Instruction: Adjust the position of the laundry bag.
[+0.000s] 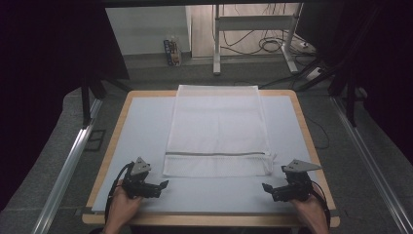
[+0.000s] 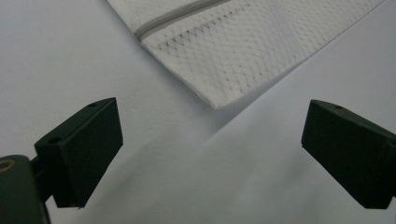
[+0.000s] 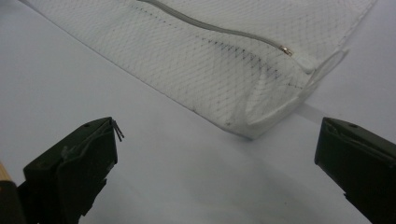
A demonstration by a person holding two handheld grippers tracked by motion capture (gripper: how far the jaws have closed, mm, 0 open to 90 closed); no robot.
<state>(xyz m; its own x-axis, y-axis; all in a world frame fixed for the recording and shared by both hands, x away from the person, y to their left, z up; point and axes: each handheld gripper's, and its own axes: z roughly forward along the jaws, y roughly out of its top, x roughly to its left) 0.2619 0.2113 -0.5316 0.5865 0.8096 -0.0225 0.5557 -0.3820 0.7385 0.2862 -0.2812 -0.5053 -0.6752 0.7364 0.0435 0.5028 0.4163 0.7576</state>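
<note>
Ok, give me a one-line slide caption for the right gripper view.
Open tongs face the near corner of a white mesh laundry bag, zipper pull at its end, flat on the table.

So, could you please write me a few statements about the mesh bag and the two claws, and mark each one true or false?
1. The white mesh bag lies flat on the table. True.
2. The left claw is shut on a corner of the bag. False: its jaws stand open and apart from the bag, with the near corner ahead of them.
3. The bag's zipper runs across it near the edge closest to the person. True.
4. The right claw is open and holds nothing. True.
5. The zipper pull sits at the end nearer the left claw. False: it sits at the end nearer the right claw.
</note>
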